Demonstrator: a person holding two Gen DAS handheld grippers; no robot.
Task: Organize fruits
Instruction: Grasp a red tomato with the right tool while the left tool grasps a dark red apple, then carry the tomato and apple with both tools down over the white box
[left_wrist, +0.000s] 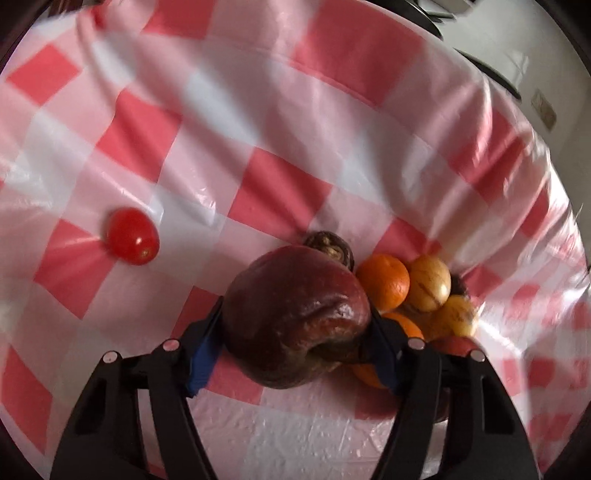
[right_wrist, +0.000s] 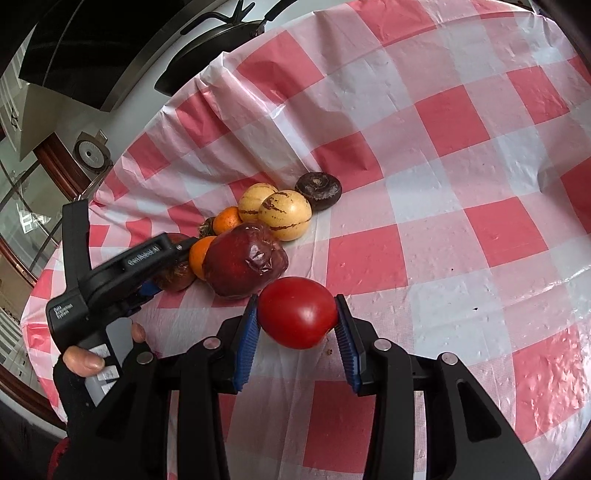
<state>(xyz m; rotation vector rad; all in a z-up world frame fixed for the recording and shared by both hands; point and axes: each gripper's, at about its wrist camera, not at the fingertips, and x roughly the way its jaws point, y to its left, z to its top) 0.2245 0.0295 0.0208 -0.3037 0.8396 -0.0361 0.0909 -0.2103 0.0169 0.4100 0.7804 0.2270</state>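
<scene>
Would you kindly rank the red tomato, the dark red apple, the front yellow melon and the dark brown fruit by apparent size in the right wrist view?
1. red tomato and dark red apple: look alike; the tomato is nearer the camera, so unsure.
2. front yellow melon
3. dark brown fruit

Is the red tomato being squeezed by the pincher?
Yes, held. The right gripper has both blue pads pressed on the tomato.

On the checked cloth (right_wrist: 443, 118) I count two oranges (right_wrist: 228, 220), two pale striped melons (right_wrist: 285, 218), one wrinkled dark red apple (right_wrist: 243, 260), one red tomato (right_wrist: 297, 312), one dark round fruit (right_wrist: 318, 190) behind the heap, and two brownish fruits (right_wrist: 177, 275) half hidden. Two tools (right_wrist: 295, 332), one hand (right_wrist: 83, 360).
</scene>
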